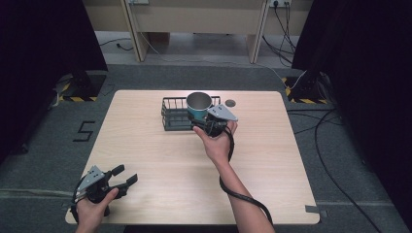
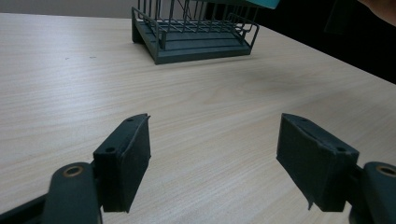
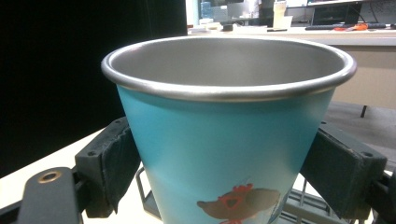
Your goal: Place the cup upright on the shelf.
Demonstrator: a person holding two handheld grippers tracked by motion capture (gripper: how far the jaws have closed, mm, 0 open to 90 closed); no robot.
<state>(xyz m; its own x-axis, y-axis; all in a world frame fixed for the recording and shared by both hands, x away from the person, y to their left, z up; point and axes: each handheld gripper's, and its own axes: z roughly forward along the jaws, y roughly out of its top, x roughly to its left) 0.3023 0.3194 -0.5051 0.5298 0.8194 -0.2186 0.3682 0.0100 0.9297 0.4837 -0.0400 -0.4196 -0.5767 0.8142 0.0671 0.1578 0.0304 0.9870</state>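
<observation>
Light wood table (image 1: 145,145) on grey carpet, dark curtains either side. Left gripper (image 1: 119,180) at 7 o'clock near the table's front edge, jaws spread wide, nothing held. Wire basket (image 1: 171,114) at 12 o'clock. Right gripper (image 3: 224,172) clamps the teal metal cup (image 3: 224,140) by its sidewall, upright above the basket's near right end. Cup is probably light, rigid, smooth; taper may slip, so grip mid-wall.

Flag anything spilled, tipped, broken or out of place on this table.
Nothing stands out. The blue cup is upright and empty, clamped in the right tool above the wire basket; the left tool is open.
</observation>
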